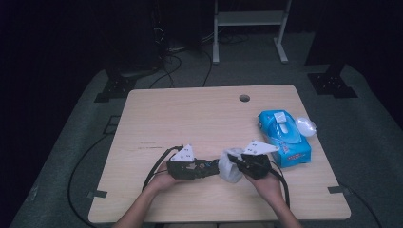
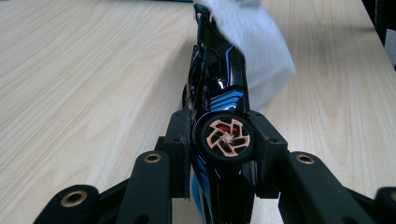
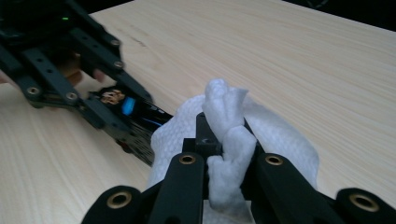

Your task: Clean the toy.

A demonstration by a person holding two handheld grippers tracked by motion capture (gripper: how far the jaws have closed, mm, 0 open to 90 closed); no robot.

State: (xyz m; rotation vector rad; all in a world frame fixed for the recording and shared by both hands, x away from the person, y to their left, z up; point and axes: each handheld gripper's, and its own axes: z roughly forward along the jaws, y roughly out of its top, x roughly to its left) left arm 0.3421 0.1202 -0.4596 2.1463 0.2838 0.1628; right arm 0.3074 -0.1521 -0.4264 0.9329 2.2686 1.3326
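Here the left hand-held gripper (image 2: 223, 140) clamps a toy car (image 2: 219, 79), the right hand-held gripper (image 3: 224, 149) a white wipe (image 3: 229, 140).

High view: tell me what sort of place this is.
Probably a lab or recording workspace, not a home: a bare wooden table with a cable hole, black stand bases beside it, loose cables on grey flooring, and a dark surround.
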